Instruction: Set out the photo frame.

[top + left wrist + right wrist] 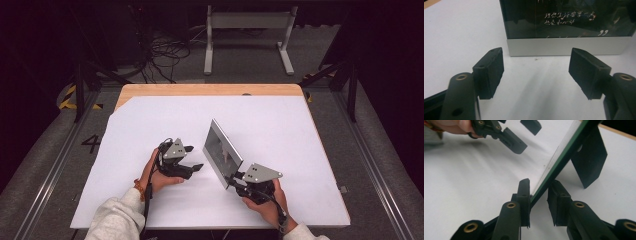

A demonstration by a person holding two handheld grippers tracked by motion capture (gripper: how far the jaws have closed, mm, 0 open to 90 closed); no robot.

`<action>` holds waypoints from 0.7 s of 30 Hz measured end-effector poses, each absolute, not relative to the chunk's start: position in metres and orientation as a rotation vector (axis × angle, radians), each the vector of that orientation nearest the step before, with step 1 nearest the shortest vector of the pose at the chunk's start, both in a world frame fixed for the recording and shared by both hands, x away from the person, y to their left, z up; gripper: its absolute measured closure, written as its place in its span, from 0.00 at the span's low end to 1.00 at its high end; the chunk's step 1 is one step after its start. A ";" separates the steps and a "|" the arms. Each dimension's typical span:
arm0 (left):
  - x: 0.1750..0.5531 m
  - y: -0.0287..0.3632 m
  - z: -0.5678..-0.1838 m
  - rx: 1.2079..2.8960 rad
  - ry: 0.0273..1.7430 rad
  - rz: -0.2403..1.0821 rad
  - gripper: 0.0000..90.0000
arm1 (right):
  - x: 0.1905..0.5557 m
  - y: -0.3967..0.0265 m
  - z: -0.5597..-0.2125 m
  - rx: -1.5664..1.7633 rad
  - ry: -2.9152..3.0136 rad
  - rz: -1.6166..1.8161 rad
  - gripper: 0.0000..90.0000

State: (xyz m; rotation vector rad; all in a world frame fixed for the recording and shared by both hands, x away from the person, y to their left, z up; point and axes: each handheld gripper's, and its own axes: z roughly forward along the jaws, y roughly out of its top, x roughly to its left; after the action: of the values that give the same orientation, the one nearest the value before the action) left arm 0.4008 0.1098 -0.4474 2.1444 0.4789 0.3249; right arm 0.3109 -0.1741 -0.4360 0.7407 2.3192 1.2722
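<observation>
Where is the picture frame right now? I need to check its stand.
In the high view the picture frame stands tilted on the white table cover, right of centre, its near corner between the right tool's jaws, with the left tool open just beside it.

Upright picture frame point(222, 151) between tools

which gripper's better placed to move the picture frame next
Right, probably. The right gripper already has its jaws around the picture frame's edge, next to its back stand. The left gripper hangs open, facing the glass front, apart from the frame.
</observation>
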 end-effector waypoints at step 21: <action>0.429 0.084 -0.457 2.171 0.506 0.186 0.17 | 0.307 -0.177 -0.435 0.731 2.318 1.208 0.80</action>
State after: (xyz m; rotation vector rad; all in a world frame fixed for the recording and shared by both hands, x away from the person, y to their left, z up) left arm 0.4287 0.0836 -0.4572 2.1711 0.5065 0.1856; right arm 0.3070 -0.1771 -0.4348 0.7311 2.3179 1.2077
